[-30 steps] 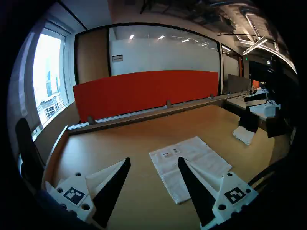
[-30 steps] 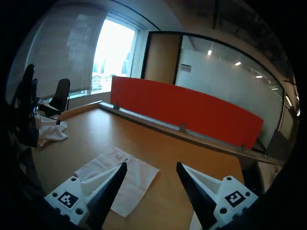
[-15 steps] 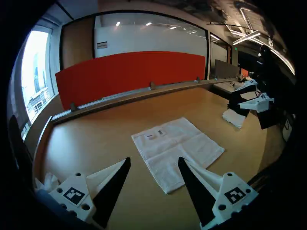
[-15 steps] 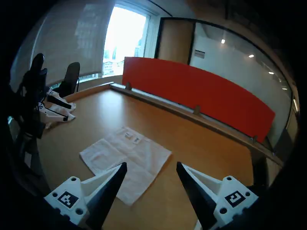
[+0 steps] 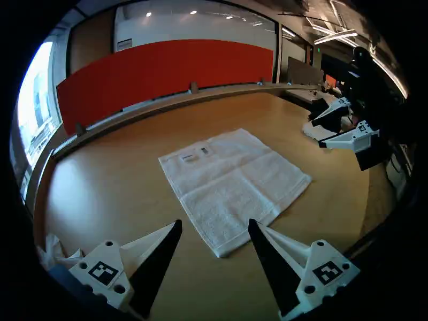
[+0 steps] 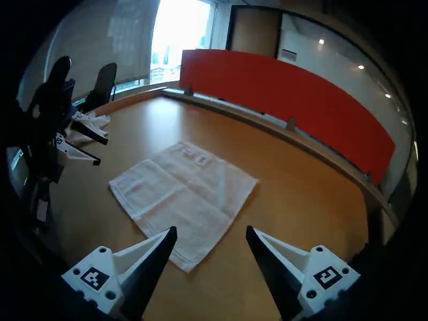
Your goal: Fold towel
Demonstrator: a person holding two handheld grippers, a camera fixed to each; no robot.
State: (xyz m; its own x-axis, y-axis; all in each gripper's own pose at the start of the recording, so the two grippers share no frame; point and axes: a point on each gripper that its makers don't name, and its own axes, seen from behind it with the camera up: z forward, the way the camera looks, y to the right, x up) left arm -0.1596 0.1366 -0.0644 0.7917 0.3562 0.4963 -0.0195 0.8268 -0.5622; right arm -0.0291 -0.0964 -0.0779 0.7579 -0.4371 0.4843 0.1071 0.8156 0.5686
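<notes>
- While both tools hang above the counter [image 5: 101,176] with nothing held, the fold has not begun (this reads as the approach step). The towel [image 5: 232,179] lies spread flat about mid-counter, well clear of the far edge where the red divider [image 5: 160,69] runs.
- As for the left tool [image 5: 214,221], it is released, with its fingers wide apart and the towel's nearest corner just ahead of the gap. It touches no cloth.
- Likewise the right tool [image 6: 211,229] is released and empty, with a neighbouring corner of the towel [image 6: 184,190] ahead of it. Judging by where the labels [image 5: 195,155] sit, the two corners end the same near hem.
- By my judgement, the next move is for each tool to drop to its own corner, slide one finger under the hem and close. Both would then carry that hem over to the one nearer the divider. Thin cloth lying flat on wood gives little to pinch, so a low, raking approach seems called for.
- Some things are hard to make out:
  - The labels are too small to tell anything from.
  - A white cloth [image 5: 315,130] toward the counter's right edge is partly covered by the right tool, seen farther off.
  - A crumpled white thing [image 5: 53,251] near the counter's near left corner is cut off (I cannot say what it is).
  - I cannot tell whether the towel is one layer or more.
</notes>
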